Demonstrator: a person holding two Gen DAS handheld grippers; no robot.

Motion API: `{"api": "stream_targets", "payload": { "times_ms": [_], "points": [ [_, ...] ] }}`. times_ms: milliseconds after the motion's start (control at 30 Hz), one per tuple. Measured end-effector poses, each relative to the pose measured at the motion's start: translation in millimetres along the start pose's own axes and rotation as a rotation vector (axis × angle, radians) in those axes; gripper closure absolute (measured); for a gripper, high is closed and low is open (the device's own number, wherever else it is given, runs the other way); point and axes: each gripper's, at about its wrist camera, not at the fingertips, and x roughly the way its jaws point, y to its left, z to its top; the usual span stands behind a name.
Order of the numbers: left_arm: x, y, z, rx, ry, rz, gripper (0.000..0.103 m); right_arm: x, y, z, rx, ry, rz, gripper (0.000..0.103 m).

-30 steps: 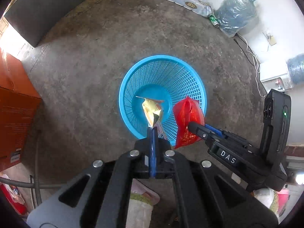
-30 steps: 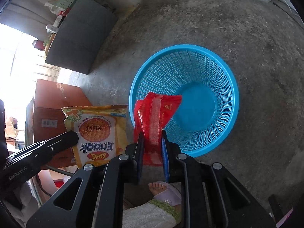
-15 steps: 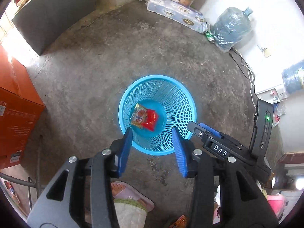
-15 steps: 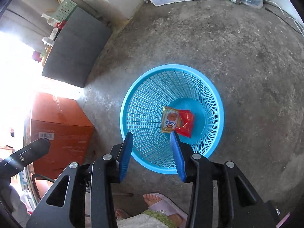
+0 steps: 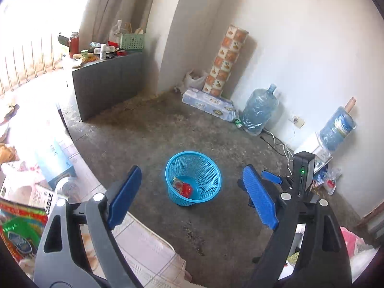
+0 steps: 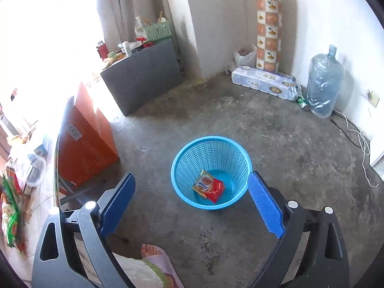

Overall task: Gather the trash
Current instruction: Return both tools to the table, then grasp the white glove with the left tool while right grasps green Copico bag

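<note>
A blue mesh basket point(image 5: 208, 192) point(image 6: 187, 168) stands on the concrete floor. Inside it lie a yellow snack packet point(image 5: 177, 184) point(image 6: 204, 183) and a red packet point(image 5: 186, 190) point(image 6: 216, 191), side by side on the bottom. My left gripper point(image 5: 191, 168) hangs high above and behind the basket, its jaws opening wide with nothing between them. The right gripper point(image 6: 192, 174) is also well above the basket. Its jaws are opening too and hold nothing.
An orange box point(image 6: 84, 148) and a dark grey cabinet point(image 6: 144, 72) stand to the left. A toilet paper pack point(image 6: 264, 81), a water bottle point(image 6: 321, 84) and cables point(image 6: 360, 139) line the far wall. A foot in a slipper point(image 6: 156, 259) is near. Colourful packets point(image 5: 21, 228) lie at the lower left.
Both grippers let go of their packets, which now lie in the basket. Both jaws went from shut to wide open, and both grippers rose and pulled back, tilting up toward the walls.
</note>
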Motion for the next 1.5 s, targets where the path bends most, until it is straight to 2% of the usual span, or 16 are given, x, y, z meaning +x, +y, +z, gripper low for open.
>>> {"api": "stream_targets", "payload": {
  "times_ms": [67,167,367,433,500,600,700,800,900,933,1000,1100,1200,1333,1500],
  "points": [
    [-37.3,13.9,-30.9,-0.021,-0.057,0.036,0.02,-13.2,22.6,-6.7,-0.043,-0.013,0.034,0.011],
    [-91.4,38.2,-78.1,-0.045,-0.125,0.148,0.02,-34.3,61.9,-14.1,-0.091,-0.032,0.132,0.011],
    [-178.0,100.9,-163.0,-0.214,-0.206,0.359,0.019,-60.8,159.2,-20.6,-0.199,-0.005,0.474,0.012],
    [-193.7,126.0,-187.2,-0.287,-0.22,0.419,0.019,-59.4,195.8,-24.6,-0.221,0.064,0.612,0.017],
    [-201.3,146.9,-203.8,-0.349,-0.217,0.44,0.019,-53.3,232.5,-33.4,-0.233,0.151,0.716,0.021],
    [-199.0,171.9,-213.0,-0.37,-0.21,0.446,0.019,-40.5,279.0,-46.2,-0.222,0.273,0.801,0.027],
    [-186.9,188.0,-214.9,-0.346,-0.181,0.454,0.019,-24.1,307.7,-58.5,-0.178,0.368,0.795,0.032],
    [-169.1,197.8,-213.2,-0.311,-0.147,0.449,0.019,-1.7,314.9,-66.4,-0.107,0.461,0.789,0.034],
    [-150.2,210.5,-213.2,-0.299,-0.087,0.458,0.021,15.6,317.5,-69.0,-0.077,0.501,0.757,0.034],
    [-144.8,214.0,-213.1,-0.298,-0.065,0.46,0.024,21.7,319.5,-67.8,-0.07,0.514,0.754,0.034],
    [-137.0,221.8,-214.8,-0.315,-0.035,0.443,0.028,30.4,323.0,-67.2,-0.058,0.531,0.744,0.034],
    [-130.2,229.8,-218.0,-0.35,-0.014,0.414,0.038,42.7,329.4,-64.1,-0.046,0.539,0.735,0.035],
    [-127.1,232.7,-220.4,-0.355,-0.005,0.406,0.05,51.7,332.4,-64.4,-0.033,0.552,0.739,0.04],
    [-124.4,233.3,-224.9,-0.362,0.008,0.402,0.063,61.5,338.1,-67.3,-0.023,0.566,0.74,0.048],
    [-124.8,236.2,-229.1,-0.381,0.012,0.396,0.071,58.9,338.9,-66.6,-0.035,0.551,0.733,0.063]
  ]
}}
